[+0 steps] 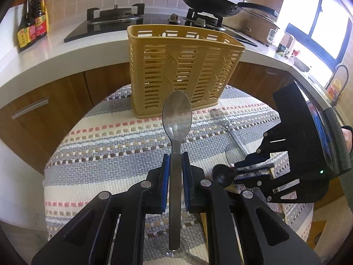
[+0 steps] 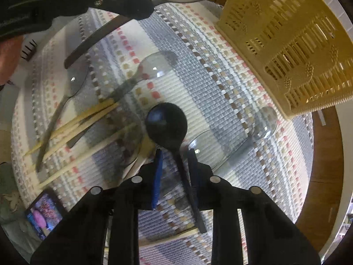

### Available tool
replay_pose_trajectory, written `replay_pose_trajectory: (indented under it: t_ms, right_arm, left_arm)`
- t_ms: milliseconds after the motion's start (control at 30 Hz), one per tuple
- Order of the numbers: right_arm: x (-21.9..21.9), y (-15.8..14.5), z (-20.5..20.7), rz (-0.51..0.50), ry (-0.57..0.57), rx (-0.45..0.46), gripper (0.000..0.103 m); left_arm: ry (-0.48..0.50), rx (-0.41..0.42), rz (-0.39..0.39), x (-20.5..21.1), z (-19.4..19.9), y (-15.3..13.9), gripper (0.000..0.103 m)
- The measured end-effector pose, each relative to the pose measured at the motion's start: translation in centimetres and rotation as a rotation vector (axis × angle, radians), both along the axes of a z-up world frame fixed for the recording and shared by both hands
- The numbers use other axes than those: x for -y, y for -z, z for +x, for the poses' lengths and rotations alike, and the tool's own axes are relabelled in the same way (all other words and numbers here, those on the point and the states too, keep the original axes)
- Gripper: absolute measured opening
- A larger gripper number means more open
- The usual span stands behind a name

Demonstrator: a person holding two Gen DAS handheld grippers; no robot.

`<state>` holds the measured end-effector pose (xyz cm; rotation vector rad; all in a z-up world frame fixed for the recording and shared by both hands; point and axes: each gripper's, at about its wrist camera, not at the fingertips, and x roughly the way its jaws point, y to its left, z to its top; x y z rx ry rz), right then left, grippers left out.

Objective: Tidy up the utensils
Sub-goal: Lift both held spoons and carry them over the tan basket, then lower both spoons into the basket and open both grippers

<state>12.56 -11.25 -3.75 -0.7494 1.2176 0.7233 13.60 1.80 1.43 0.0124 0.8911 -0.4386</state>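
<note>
Left hand-held gripper [image 1: 175, 154]: we see it pinching the handle of a metal spoon [image 1: 176, 119], bowl forward, lifted above the striped cloth [image 1: 106, 145] and aimed at the basket.
Right hand-held gripper [image 2: 175, 152]: its blue pads sit either side of a black spoon [image 2: 166, 123] — the handle runs between them, but we cannot tell whether they grip it or only straddle it.
Yellow basket [image 1: 183, 70]: a slotted plastic utensil holder, upright at the far edge of the worktop, its open top facing up.
Still on the cloth: pale chopsticks [image 2: 72, 128] near the left edge, another metal spoon [image 2: 72, 84] beside them, and clear glassware [image 2: 154, 66] lying among them.
Step in hand: we judge it to be carrying the metal spoon to the basket.
Doing it well: raise the spoon clear of the basket's rim, tip it handle-down or bowl-down over one opening, then release — keeping the grip firm, since the smooth handle may slip.
</note>
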Motion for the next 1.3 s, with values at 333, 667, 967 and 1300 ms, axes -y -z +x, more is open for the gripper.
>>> replay_pose_trajectory:
  t_ms: [333,667,967,1300]
  right_arm:
    - [1.3,-4.2,-0.7,0.203,0.083,0.085,0.005]
    - [7.4,-18.7,1.2,0.740,0.287,0.461,0.005]
    - [11.9,-19.0,10.2,0.931,0.564,0.651,0.005]
    - [10.3,-13.9,13.5,0.845,0.601,0.685,0.005]
  left_arm:
    - [-0.025,0.101,-0.086,-1.1,-0.5,-3.0,0.002]
    - [-0.069,0.404,-0.192,-1.0,0.4,-13.2,0.001]
    - [-0.109,0.448,-0.094,0.4,5.9,-16.4,0.001]
    - [-0.130,0.341,-0.048,0.4,10.1,-10.6,0.001]
